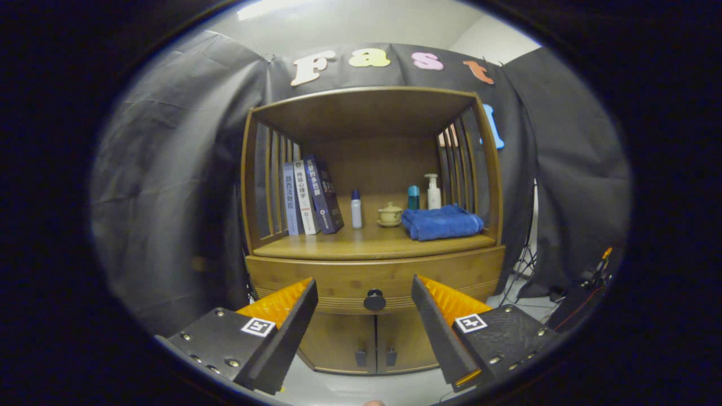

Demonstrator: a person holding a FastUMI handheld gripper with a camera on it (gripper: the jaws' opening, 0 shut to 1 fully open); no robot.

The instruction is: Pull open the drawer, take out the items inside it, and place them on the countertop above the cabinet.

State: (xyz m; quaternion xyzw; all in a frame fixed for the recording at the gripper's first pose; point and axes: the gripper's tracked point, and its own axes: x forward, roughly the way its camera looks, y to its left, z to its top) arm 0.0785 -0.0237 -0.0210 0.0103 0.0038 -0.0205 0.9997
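A wooden cabinet stands ahead of me. Its drawer [316,279] is closed, with a round dark knob [374,300] at the middle of its front. My gripper [364,307] is open, and the knob shows in the gap between the two fingers, some way beyond them. Nothing is held. Above the drawer lies the countertop [350,245], a wooden shelf inside an open frame with slatted sides. What is inside the drawer is hidden.
On the countertop stand three books [310,197] at the left, a small bottle [356,208], a lidded cup [390,215], a folded blue towel [443,222], a teal bottle [413,197] and a pump bottle [433,192]. Two cabinet doors [350,338] sit below the drawer. Cables and gear [586,287] lie at the right.
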